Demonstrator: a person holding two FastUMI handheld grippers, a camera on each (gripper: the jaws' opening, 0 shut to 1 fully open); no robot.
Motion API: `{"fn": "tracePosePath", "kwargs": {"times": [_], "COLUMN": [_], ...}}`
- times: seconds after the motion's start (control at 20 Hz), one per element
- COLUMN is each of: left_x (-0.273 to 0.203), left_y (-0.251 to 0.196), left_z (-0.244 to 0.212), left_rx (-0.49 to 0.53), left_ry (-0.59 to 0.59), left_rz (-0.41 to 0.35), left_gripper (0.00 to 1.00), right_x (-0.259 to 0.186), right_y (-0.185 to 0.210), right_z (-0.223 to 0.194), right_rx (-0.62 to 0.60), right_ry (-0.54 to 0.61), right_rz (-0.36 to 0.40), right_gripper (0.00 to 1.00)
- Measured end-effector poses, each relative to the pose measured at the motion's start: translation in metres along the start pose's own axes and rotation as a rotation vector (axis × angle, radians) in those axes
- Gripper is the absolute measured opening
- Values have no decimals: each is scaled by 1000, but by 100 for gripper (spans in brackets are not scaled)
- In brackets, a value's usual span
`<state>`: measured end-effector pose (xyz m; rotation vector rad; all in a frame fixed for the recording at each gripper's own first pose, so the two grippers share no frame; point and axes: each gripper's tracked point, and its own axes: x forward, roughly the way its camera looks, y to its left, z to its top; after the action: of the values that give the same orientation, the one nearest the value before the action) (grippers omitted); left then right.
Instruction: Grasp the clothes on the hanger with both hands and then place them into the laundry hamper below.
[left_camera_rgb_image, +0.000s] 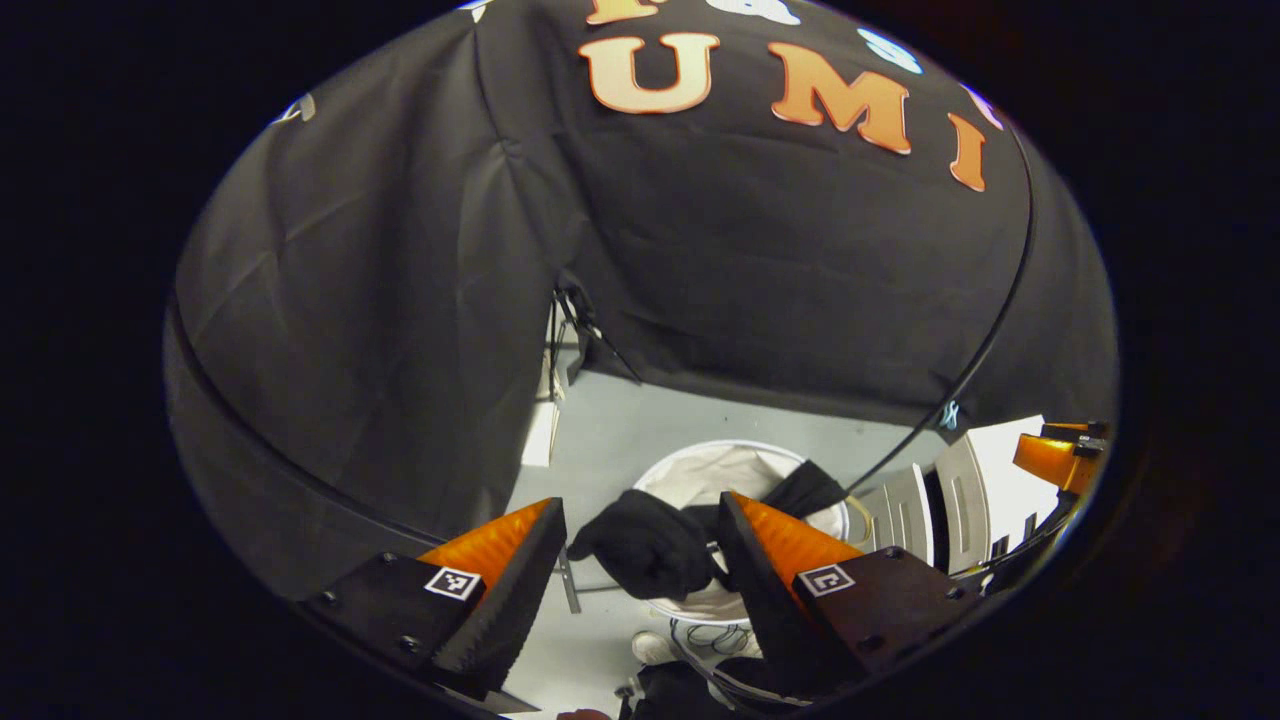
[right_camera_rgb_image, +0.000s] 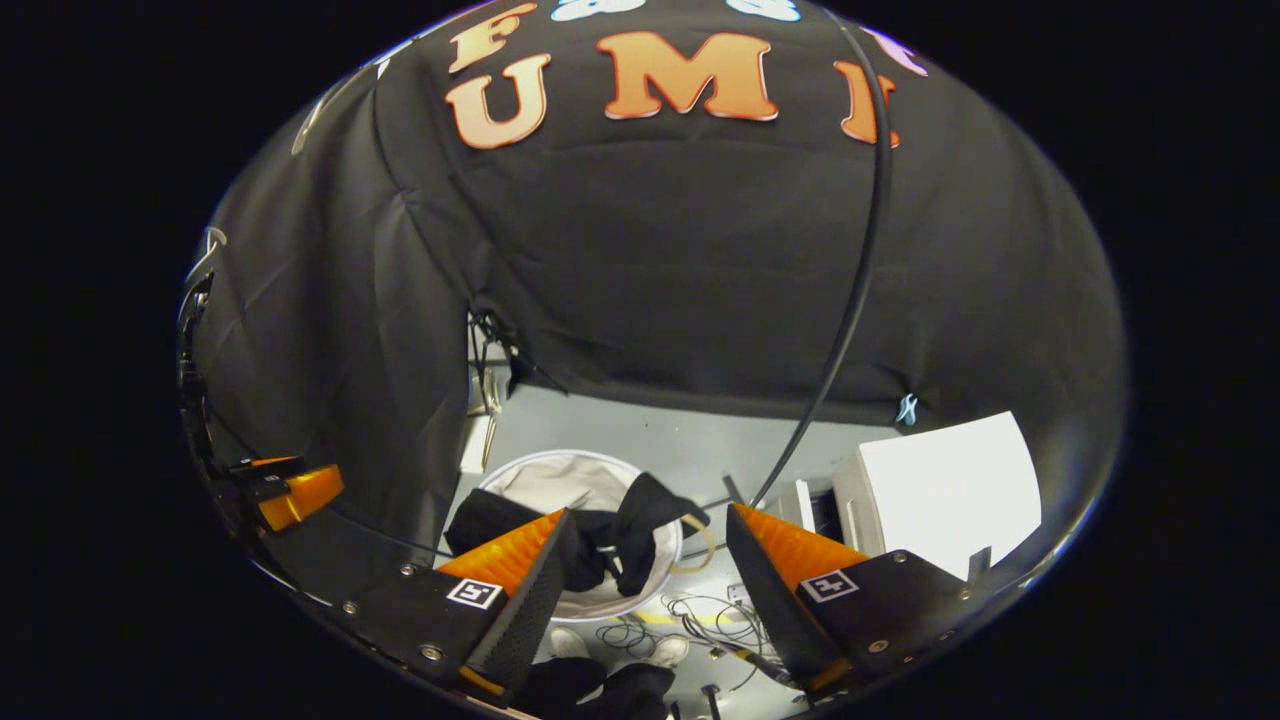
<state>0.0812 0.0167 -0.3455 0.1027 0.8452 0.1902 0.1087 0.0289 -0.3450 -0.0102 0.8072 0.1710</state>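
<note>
Fisheye curvature is bending both views' edges; the floor (left_camera_rgb_image: 640, 440) is gleaming bright while the cloth wall (right_camera_rgb_image: 650, 250) is staying dim.

Black clothes (left_camera_rgb_image: 650, 545), white hamper (left_camera_rgb_image: 700, 465)

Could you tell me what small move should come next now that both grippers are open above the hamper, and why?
Probably nudge the overhanging part of the black garment inward: it lies draped across the rim of the round white fabric laundry hamper, partly outside. Both the left hand-held gripper and the right hand-held gripper are open and empty above it.
</note>
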Motion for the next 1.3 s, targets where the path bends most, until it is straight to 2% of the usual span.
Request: {"fn": "tracePosePath", "kwargs": {"times": [0.5, 0.65, 0.85, 0.9, 0.95, 1.1, 1.3], "left_x": [-96, -129, -187, -195, -205, -243, -264], "left_y": [21, 25, 33, 32, 35, 37, 49], "left_z": [130, 177, 237, 242, 252, 278, 294], "left_rx": [-41, -30, -20, -24, -29, -34, -37], "left_ry": [-318, -451, -616, -648, -670, -738, -802], "left_rz": [18, 26, 52, 57, 59, 63, 86], "left_gripper": [99, 99, 98, 99, 98, 96, 96], "right_x": [-99, -145, -183, -194, -208, -247, -268], "right_y": [-50, -60, -68, -70, -71, -77, -85], "right_z": [116, 151, 193, 203, 211, 229, 245], "right_rx": [14, -5, -28, -30, -34, -60, -53], "right_ry": [-256, -356, -477, -507, -538, -630, -700], "right_rz": [-37, -48, -73, -76, -80, -102, -109], "right_gripper": [92, 92, 92, 92, 100, 100, 100]}}
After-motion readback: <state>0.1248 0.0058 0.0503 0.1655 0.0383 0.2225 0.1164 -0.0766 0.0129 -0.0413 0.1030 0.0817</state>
